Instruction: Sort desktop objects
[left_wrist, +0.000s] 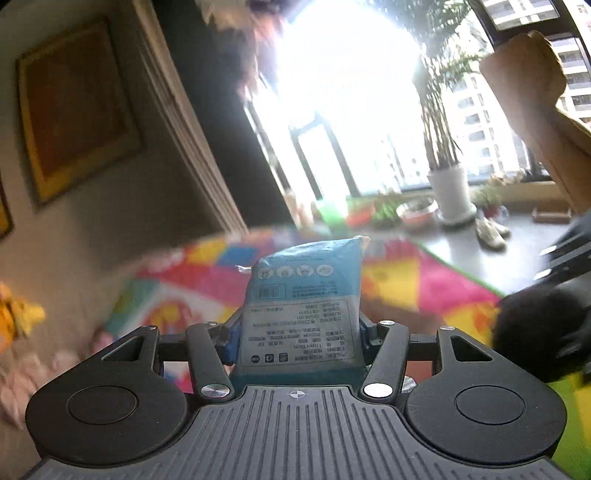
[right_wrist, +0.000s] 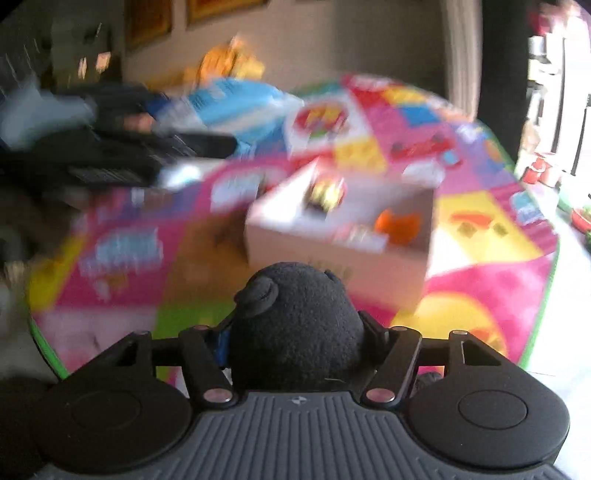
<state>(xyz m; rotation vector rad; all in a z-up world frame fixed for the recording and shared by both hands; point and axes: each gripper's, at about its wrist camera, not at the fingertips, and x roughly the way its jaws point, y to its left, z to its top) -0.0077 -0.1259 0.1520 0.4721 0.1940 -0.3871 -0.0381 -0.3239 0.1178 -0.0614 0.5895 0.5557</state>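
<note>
My left gripper (left_wrist: 297, 332) is shut on a blue tissue pack (left_wrist: 301, 306) with printed text, held upright in the air above the colourful play mat (left_wrist: 406, 280). My right gripper (right_wrist: 295, 332) is shut on a black plush toy (right_wrist: 295, 325), held above the mat, just in front of an open white box (right_wrist: 340, 240). The box holds an orange item (right_wrist: 397, 225) and a small yellow-red item (right_wrist: 327, 194). In the right wrist view the left gripper with the blue pack (right_wrist: 236, 107) shows blurred at the upper left. The black plush also shows at the right edge of the left wrist view (left_wrist: 543, 332).
A colourful play mat (right_wrist: 480, 229) covers the floor. A potted plant in a white pot (left_wrist: 448, 188), shoes (left_wrist: 491, 232) and toys stand by the bright window. A framed picture (left_wrist: 74, 110) hangs on the wall. A yellow soft toy (right_wrist: 229, 62) lies by the wall.
</note>
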